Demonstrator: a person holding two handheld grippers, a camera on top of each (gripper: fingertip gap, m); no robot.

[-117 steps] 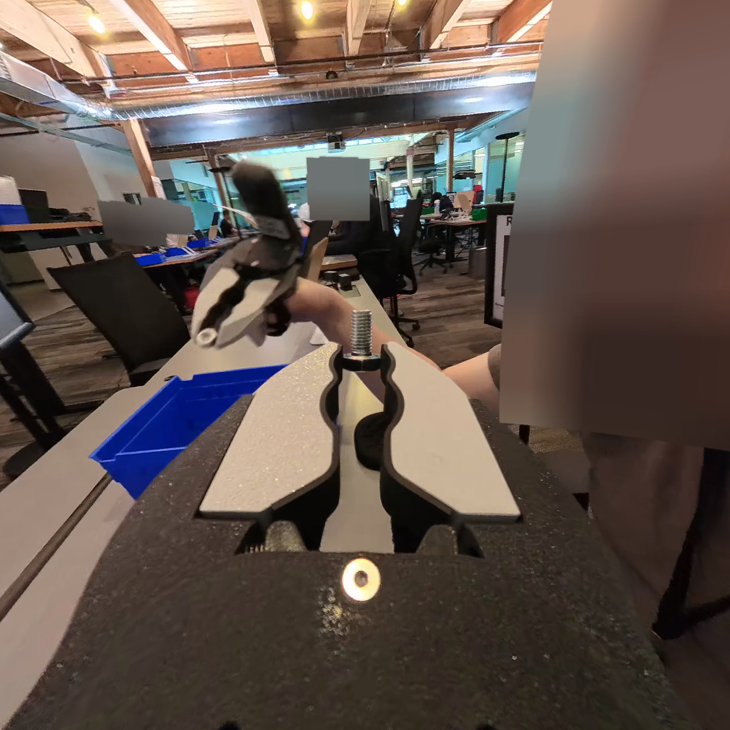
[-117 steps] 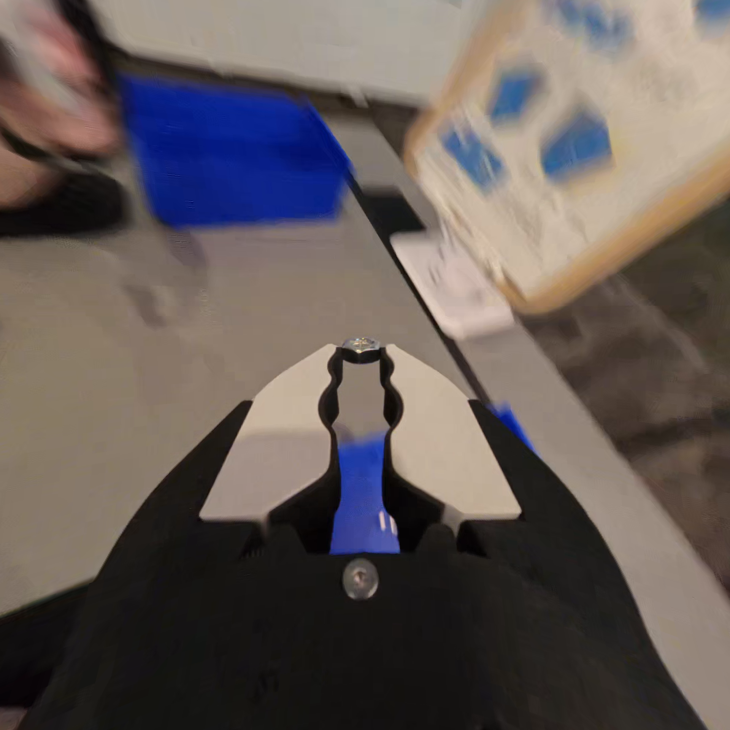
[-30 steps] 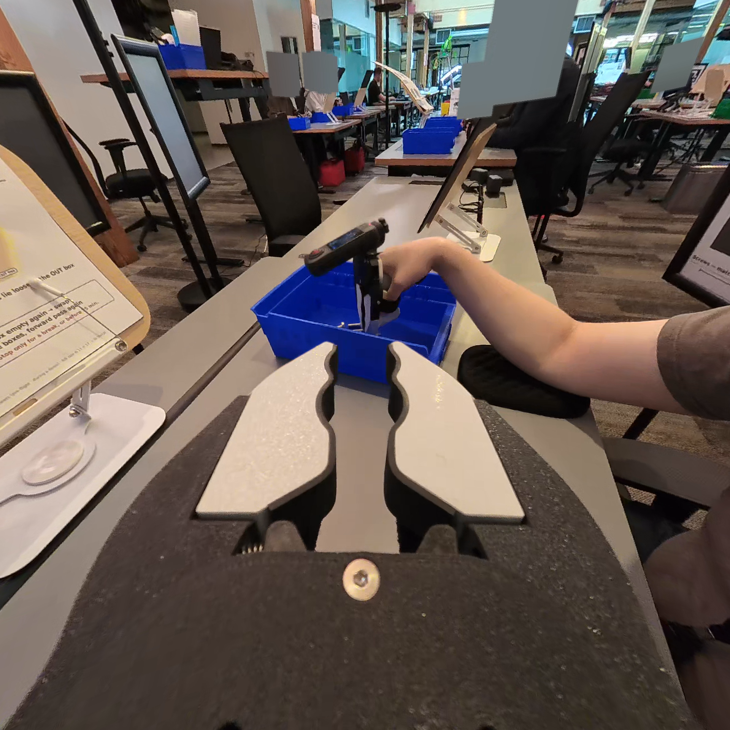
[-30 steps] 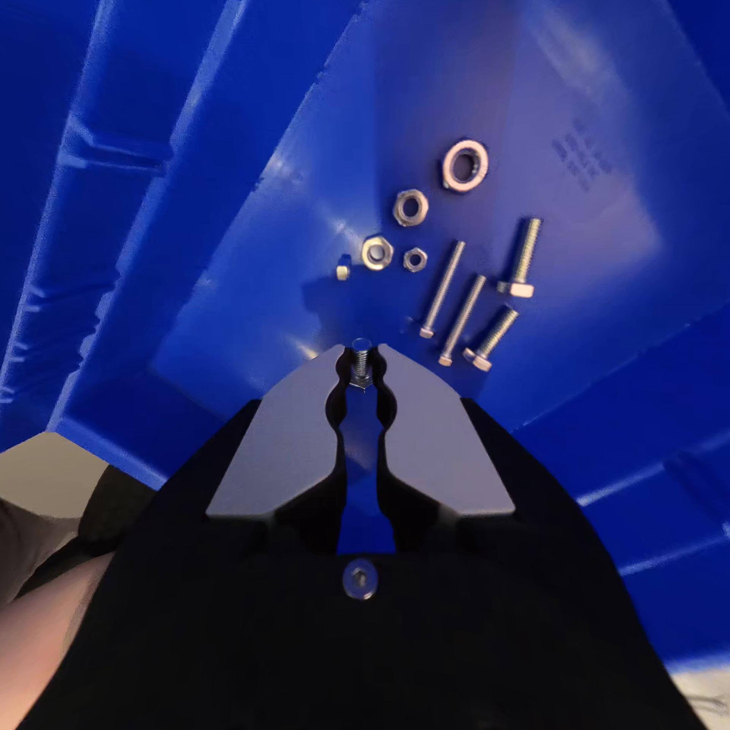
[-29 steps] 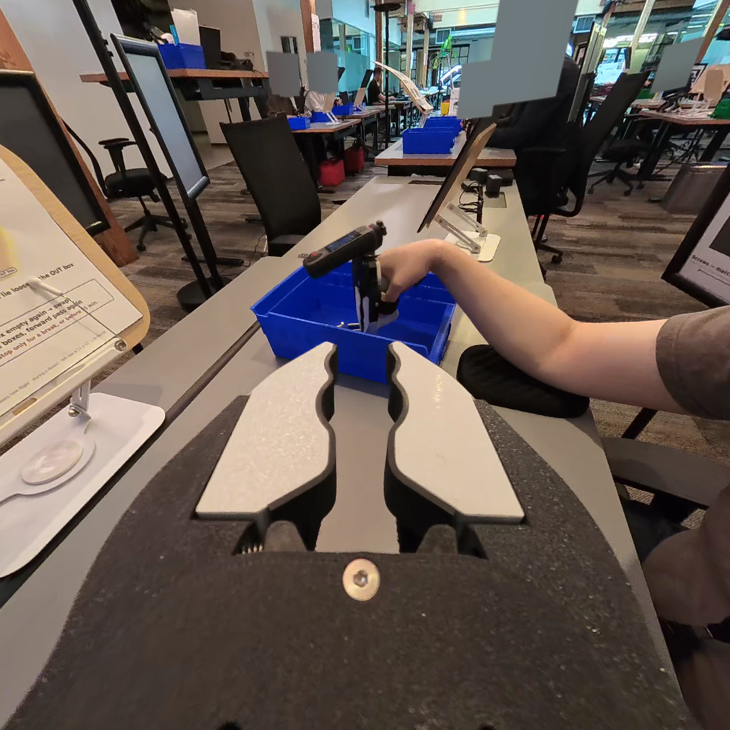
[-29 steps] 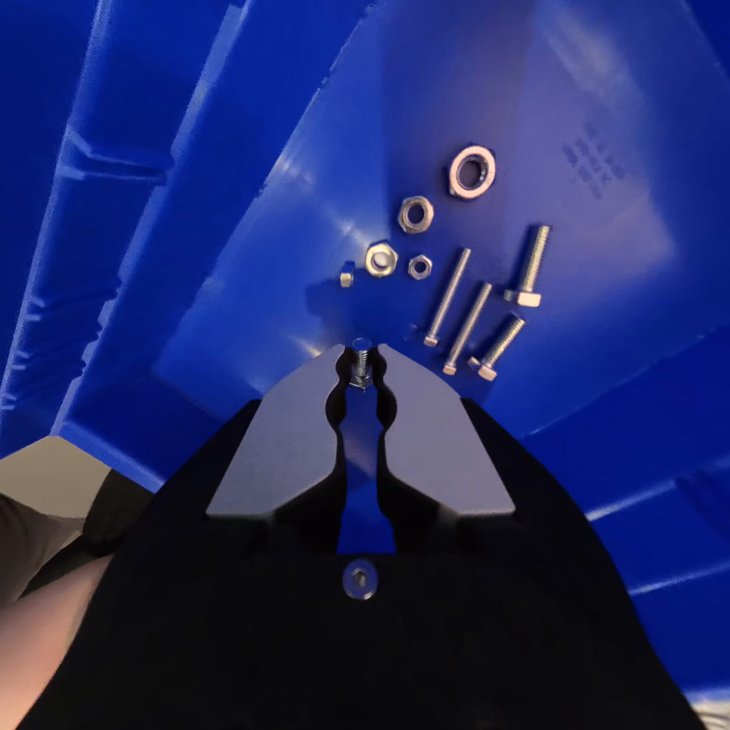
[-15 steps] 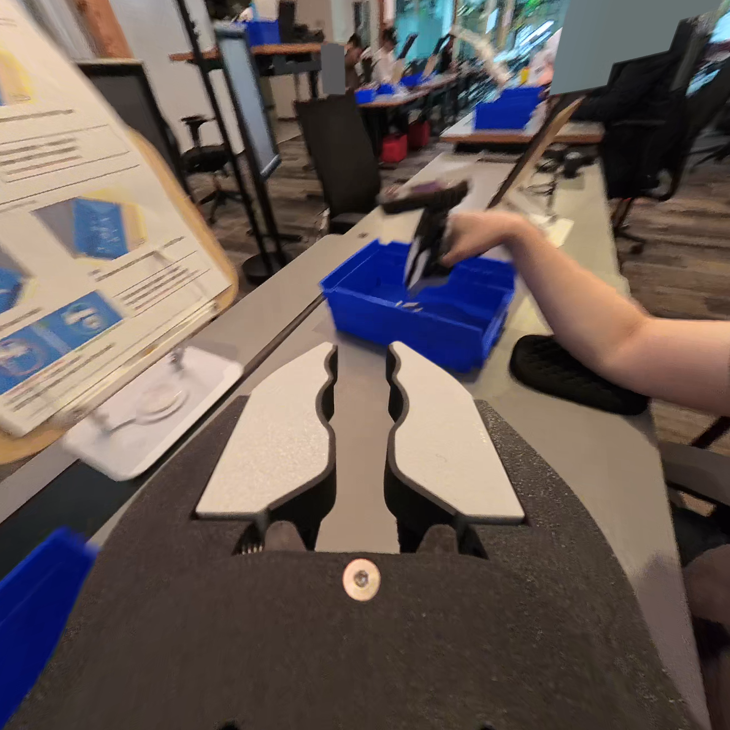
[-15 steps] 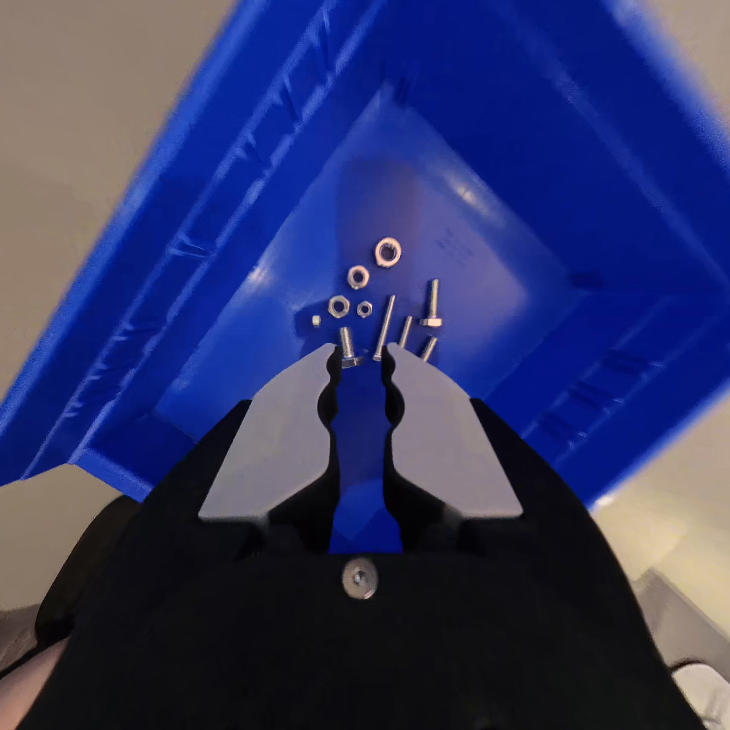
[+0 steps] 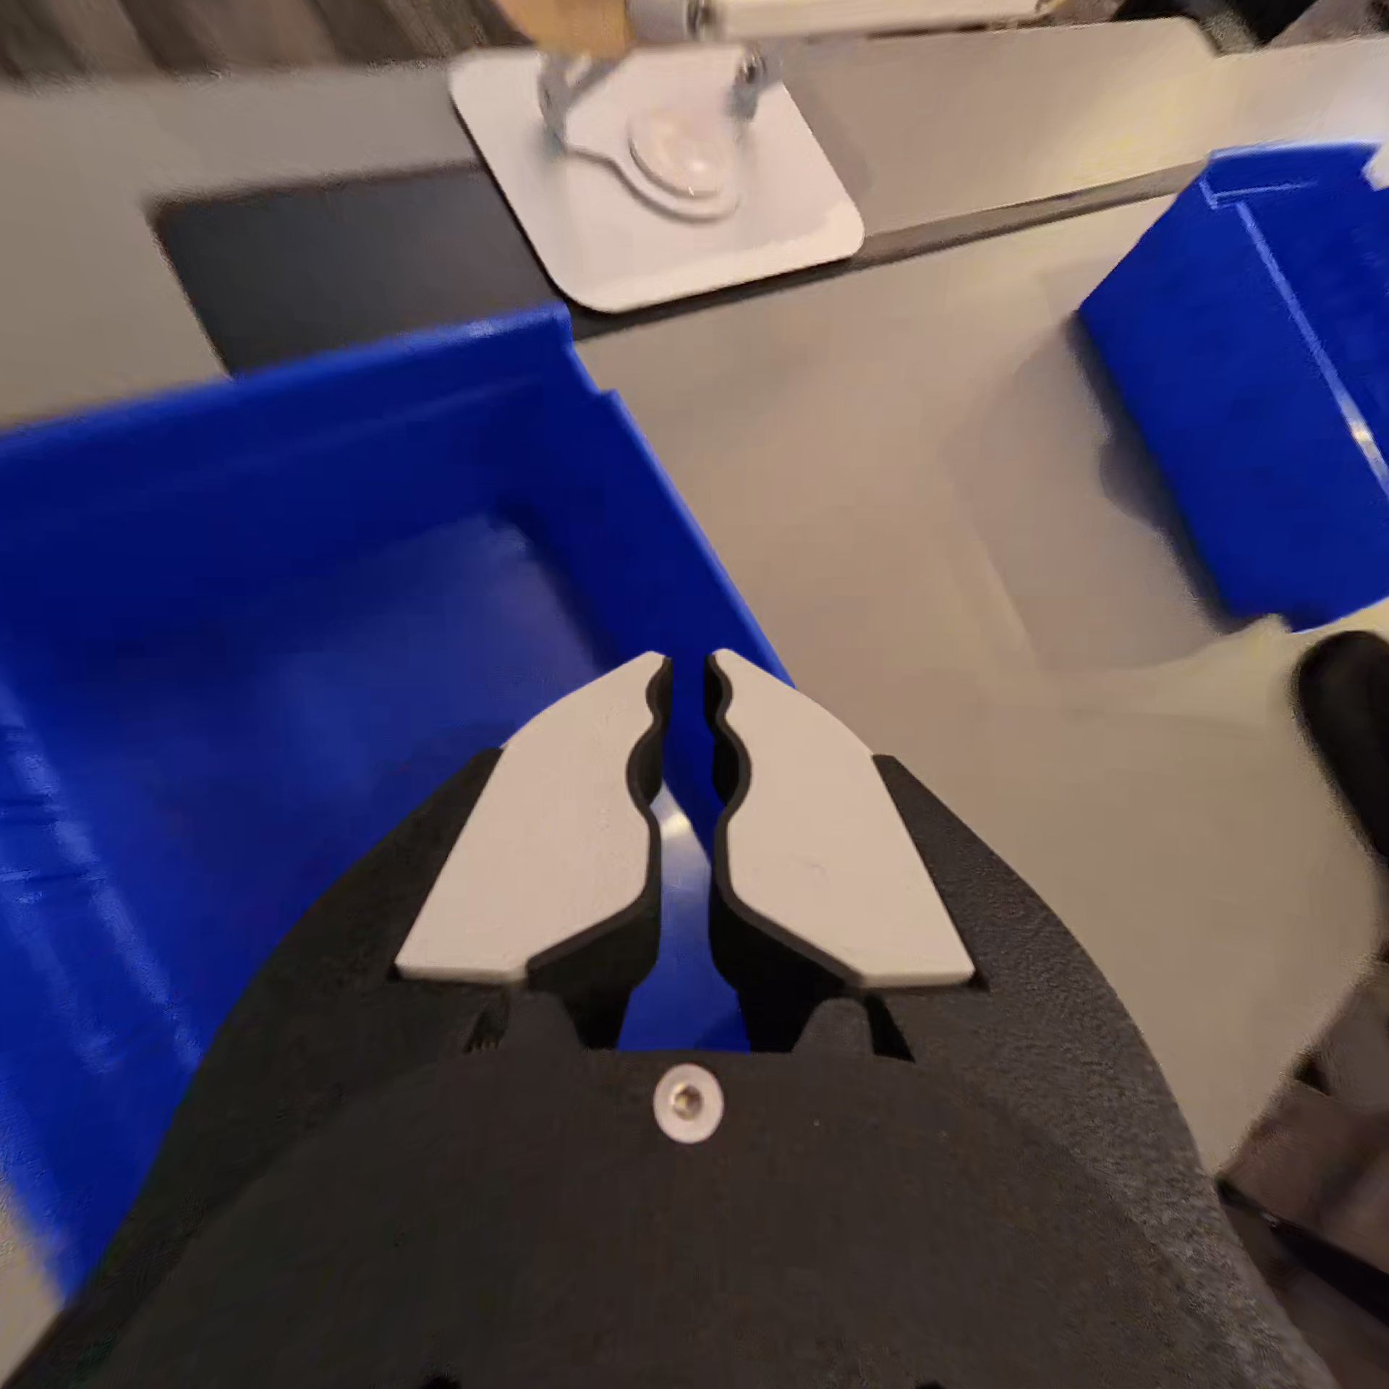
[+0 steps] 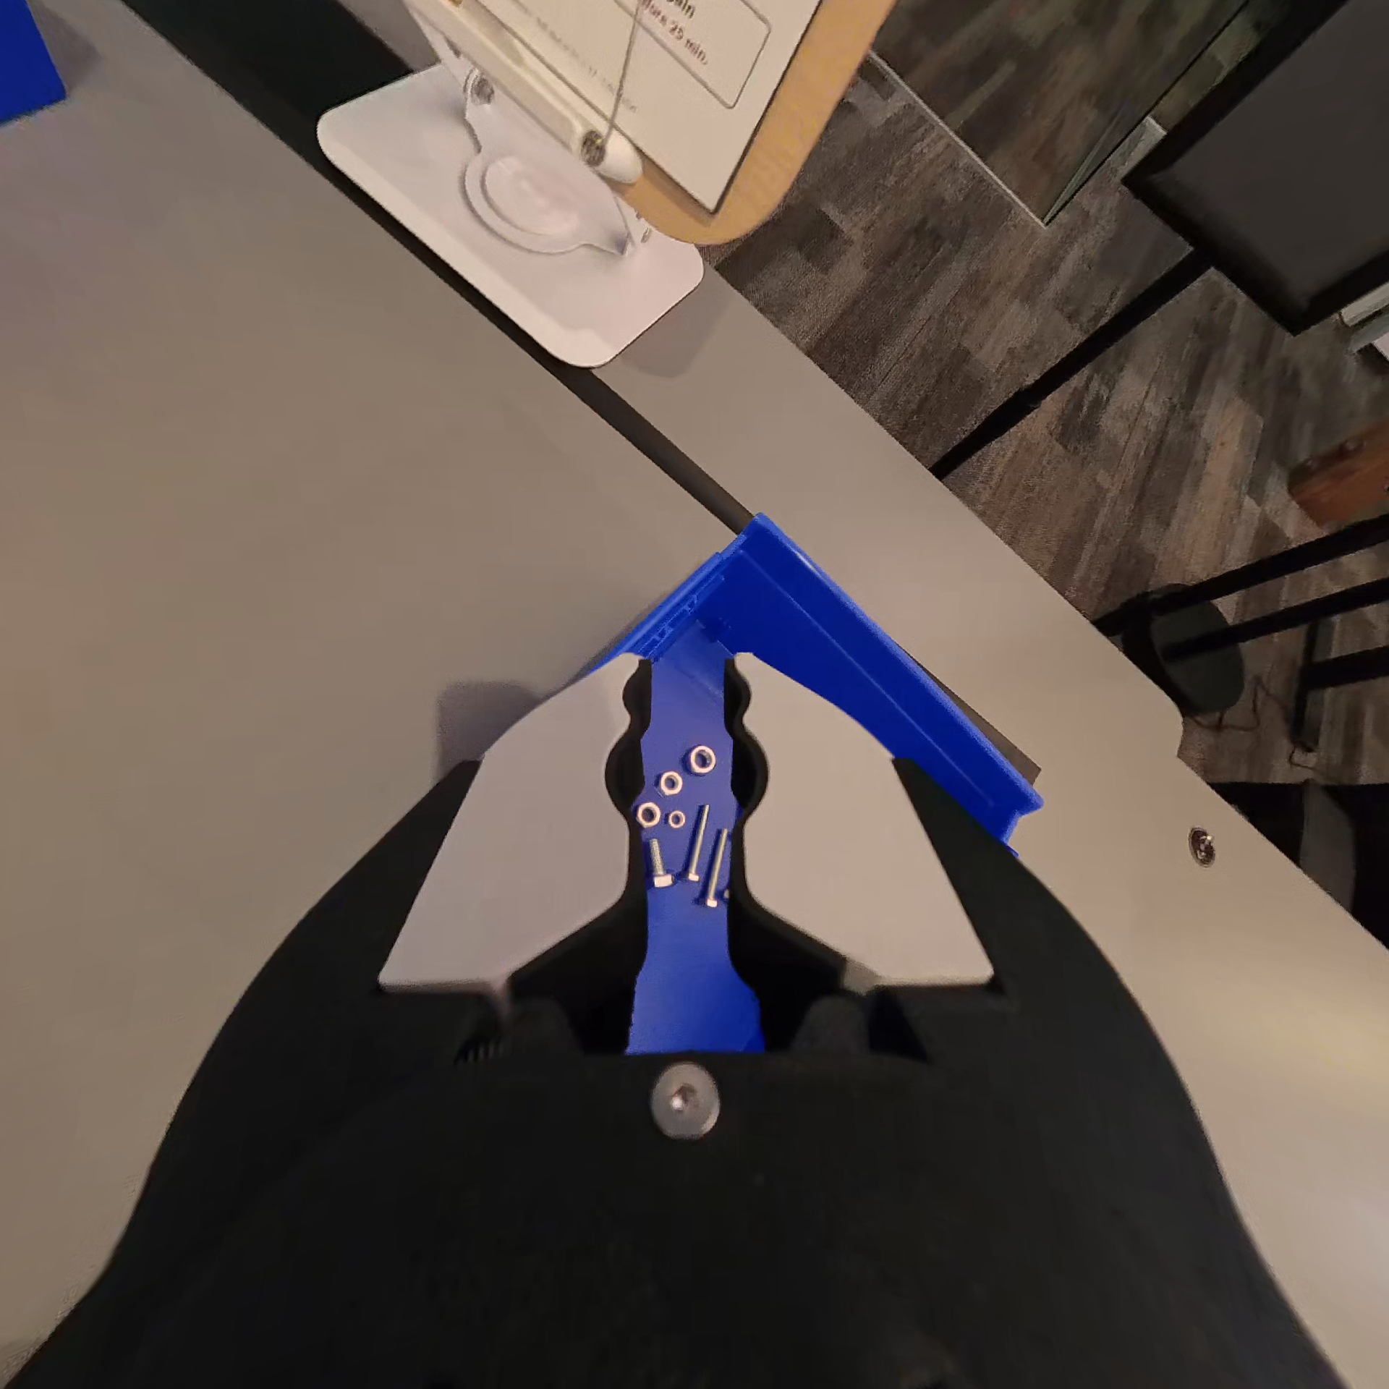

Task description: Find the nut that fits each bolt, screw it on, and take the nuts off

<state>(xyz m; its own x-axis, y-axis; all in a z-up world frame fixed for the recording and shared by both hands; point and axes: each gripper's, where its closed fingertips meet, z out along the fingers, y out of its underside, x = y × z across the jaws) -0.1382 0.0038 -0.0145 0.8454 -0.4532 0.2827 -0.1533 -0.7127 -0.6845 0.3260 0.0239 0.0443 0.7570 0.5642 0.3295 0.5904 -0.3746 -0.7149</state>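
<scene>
In the right wrist view, a blue bin [image 10: 864,676] lies far below my right gripper [image 10: 690,661]. Through the gap between its fingers I see several loose nuts [image 10: 700,759] and bolts [image 10: 697,842] on the bin floor. The right gripper is partly open and holds nothing. In the left wrist view, my left gripper [image 9: 685,661] hovers over the near right rim of a second blue bin [image 9: 301,526]. Its fingers are almost together and nothing is between them. This view is blurred, and I see nothing on the bin floor.
A white stand base [image 9: 661,173] with a wood-edged sign board [image 10: 714,113] stands at the table's far edge, also showing in the right wrist view [image 10: 511,225]. The other bin [image 9: 1240,413] sits at the right, with a black pad [image 9: 1345,714] near it. Floor lies beyond the table edge. There is about 45 cm between the tips of the two grippers.
My right gripper let go of the bolt into the bin and rose high above it. My left gripper tilted down toward the second blue bin, and its fingers closed up.
</scene>
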